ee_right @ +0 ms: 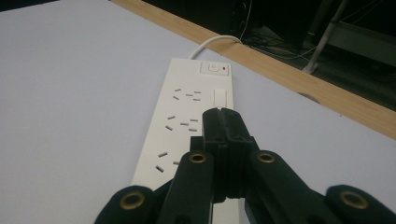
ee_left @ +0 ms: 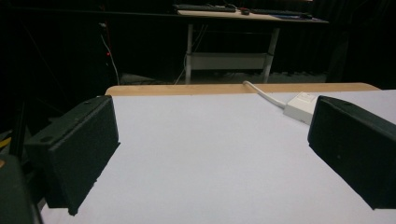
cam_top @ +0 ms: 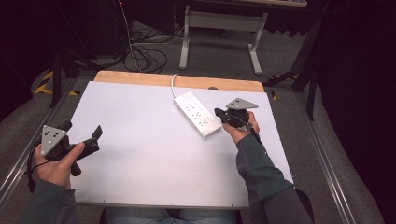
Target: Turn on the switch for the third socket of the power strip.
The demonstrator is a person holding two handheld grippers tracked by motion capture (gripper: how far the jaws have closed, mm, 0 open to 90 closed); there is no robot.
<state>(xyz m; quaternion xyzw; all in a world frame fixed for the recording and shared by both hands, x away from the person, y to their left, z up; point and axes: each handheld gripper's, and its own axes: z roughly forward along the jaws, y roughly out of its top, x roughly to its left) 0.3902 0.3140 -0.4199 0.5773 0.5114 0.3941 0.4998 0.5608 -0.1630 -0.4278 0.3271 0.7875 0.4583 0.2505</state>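
a white power strip (cam_top: 197, 114) lies at an angle on the far right part of the white table (cam_top: 140, 158), its cord (cam_top: 173, 84) running off the back over the wooden edge strip (cam_top: 177, 81). in the right gripper view the strip's rocker switch (ee_right: 213, 68) w/ a small red light sits at the cord end, then rows of socket slots run toward the camera.

the right gripper (cam_top: 220, 115) hovers right over the strip's near end, jaws pressed together w/ nothing between them, tips pointing along the strip toward the switch. whether the tips touch the plastic i can't tell. a hand (cam_top: 243, 128) in a dark green sleeve holds it, grey three-cornered plate on top.

the left gripper (cam_top: 95, 136) rests well apart, at the table's near left edge, jaws spread wide and empty, aimed across bare table toward the strip.

beyond the table: dark floor, loose cables, legs of a second desk (cam_top: 219, 28).

my read: the step in hand looks like an approach to the strip w/ closed jaws, prob. to press the switch or nudge the strip. next move would need the closed tips carried fwd along the strip to the switch and pressed down gently, keeping clear of the socket slots, so the strip doesn't skid on the smooth top.
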